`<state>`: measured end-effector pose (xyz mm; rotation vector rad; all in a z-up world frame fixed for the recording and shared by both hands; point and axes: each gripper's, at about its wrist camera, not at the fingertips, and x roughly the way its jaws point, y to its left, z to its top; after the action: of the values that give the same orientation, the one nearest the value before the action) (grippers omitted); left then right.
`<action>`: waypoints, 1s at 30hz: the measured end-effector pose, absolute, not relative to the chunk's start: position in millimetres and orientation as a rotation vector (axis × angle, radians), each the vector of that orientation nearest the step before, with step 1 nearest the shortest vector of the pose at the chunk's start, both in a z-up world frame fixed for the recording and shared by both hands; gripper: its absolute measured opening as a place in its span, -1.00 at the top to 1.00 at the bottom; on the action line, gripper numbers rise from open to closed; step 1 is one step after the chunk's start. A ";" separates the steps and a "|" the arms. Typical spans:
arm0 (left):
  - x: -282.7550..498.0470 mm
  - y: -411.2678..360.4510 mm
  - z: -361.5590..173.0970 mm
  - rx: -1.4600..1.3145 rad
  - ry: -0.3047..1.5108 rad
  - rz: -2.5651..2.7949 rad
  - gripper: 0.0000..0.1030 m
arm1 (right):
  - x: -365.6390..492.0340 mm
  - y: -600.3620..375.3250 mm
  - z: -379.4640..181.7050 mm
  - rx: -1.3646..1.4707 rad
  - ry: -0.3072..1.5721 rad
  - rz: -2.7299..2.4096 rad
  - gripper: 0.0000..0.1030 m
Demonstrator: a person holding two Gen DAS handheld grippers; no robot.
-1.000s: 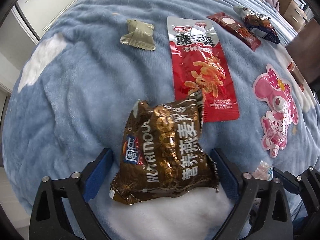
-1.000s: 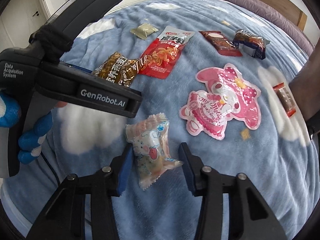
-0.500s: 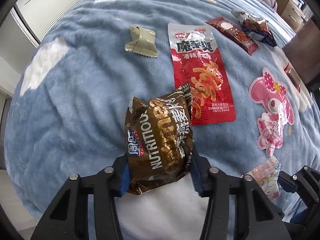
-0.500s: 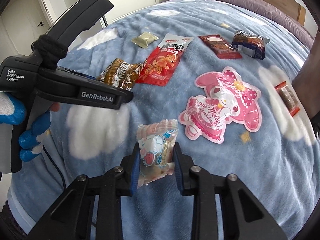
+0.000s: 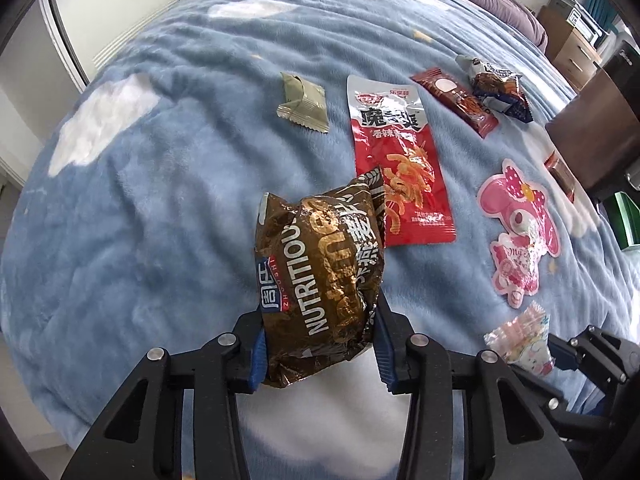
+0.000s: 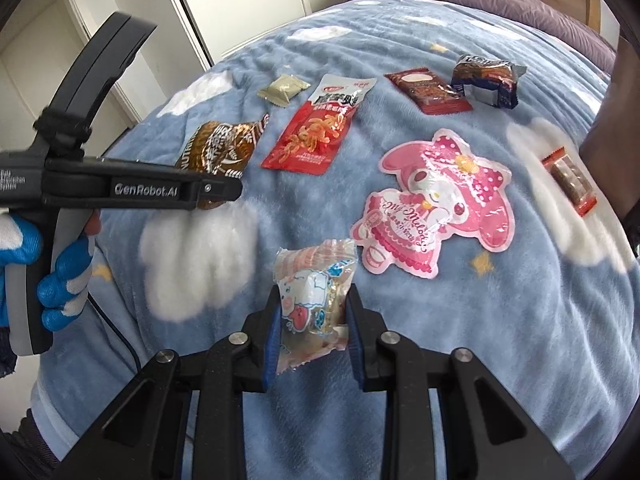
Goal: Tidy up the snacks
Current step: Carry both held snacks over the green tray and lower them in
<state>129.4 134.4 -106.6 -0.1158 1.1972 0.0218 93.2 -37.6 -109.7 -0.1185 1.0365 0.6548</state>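
My left gripper [image 5: 318, 344] is shut on a brown oat snack bag [image 5: 320, 276] and holds it lifted above the blue blanket [image 5: 160, 200]. The bag also shows in the right wrist view [image 6: 220, 148], held by the left gripper [image 6: 216, 192]. My right gripper [image 6: 312, 332] is shut on a small clear cartoon candy packet [image 6: 316, 292], raised off the blanket; this packet shows in the left wrist view [image 5: 520, 340].
On the blanket lie a red spicy-strip pack [image 5: 396, 160], a green-grey sachet [image 5: 304, 108], a dark red bar [image 5: 456, 100], a dark blue-brown packet [image 5: 496, 88], a pink My Melody pouch [image 6: 436, 204] and a small orange-ended candy [image 6: 570, 180]. A dark wooden object [image 5: 596, 136] stands right.
Both grippers closed on their packets, the left on the brown bag and the right on the cartoon candy, and lifted them off the blanket.
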 end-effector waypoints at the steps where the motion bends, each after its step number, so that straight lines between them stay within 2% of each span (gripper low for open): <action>1: 125.4 132.9 -105.2 -0.114 1.193 0.024 0.26 | 93.1 -39.1 -108.5 -0.108 1.034 0.657 1.00; 19: 75.2 68.8 -29.3 0.005 1.064 -0.038 0.26 | 74.0 -107.7 -38.6 0.005 0.900 0.552 1.00; 30: 57.8 -20.8 4.7 0.097 1.031 -0.224 0.26 | 54.1 -205.7 -0.5 0.092 0.824 0.372 1.00</action>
<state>57.8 -20.8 4.7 0.0972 1.0309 -0.2240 54.1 -205.7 -0.5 0.0917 0.8240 0.3722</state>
